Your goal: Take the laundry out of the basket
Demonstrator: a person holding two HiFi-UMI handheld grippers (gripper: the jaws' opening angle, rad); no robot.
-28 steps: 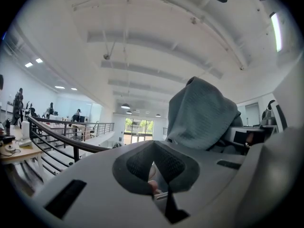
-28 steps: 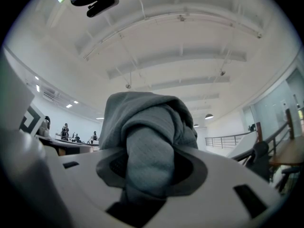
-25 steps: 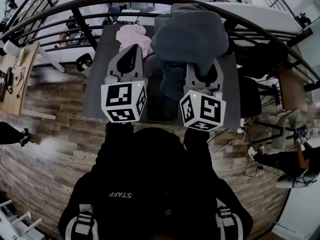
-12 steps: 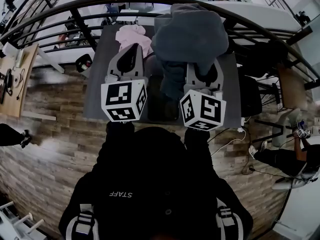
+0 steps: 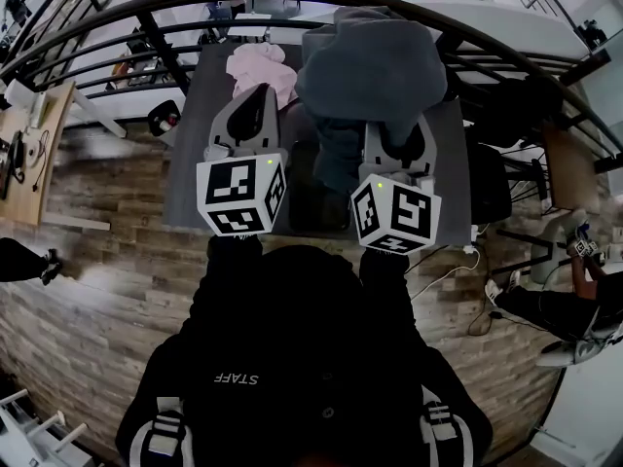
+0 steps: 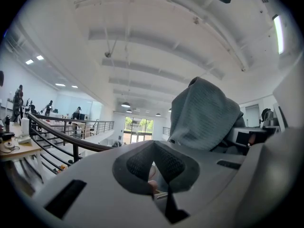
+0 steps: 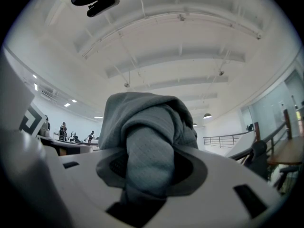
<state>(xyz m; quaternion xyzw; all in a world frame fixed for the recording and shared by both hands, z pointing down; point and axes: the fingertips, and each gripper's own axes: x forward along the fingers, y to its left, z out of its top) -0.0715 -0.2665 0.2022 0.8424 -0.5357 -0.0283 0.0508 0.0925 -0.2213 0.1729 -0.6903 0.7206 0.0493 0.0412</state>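
Stock of what I have in front of me, seen from above and along both tools:

1. My left gripper (image 6: 153, 145): raised and pointing up toward the ceiling. Its two pads meet at the tips, with only a narrow slit behind them. It has hold of nothing.

2. My right gripper (image 7: 149, 167): also tilted upward, level with the left one and just beside it. Its jaws stand partly apart, clamped on a thick fold of cloth that fills the gap between the pads.

3. Grey garment (image 5: 370, 66): one bulky piece of waffle-textured fabric, held by my right gripper. It bunches over that gripper's tip, and a length hangs down between my two tools. It is lifted above the table.

4. Pink garment (image 5: 259, 66): one piece, crumpled on the far part of the table, just beyond the tip of my left gripper. Neither tool touches it.

5. Table (image 5: 190, 178): dark grey top, directly under both tools, standing on a wood-plank floor.

6. Dark shape (image 5: 321, 212): on the table between my two tools, below the hanging grey cloth. I cannot tell whether it is the basket.

7. Railing (image 5: 146, 17): dark metal bars, curving past the far side of the table
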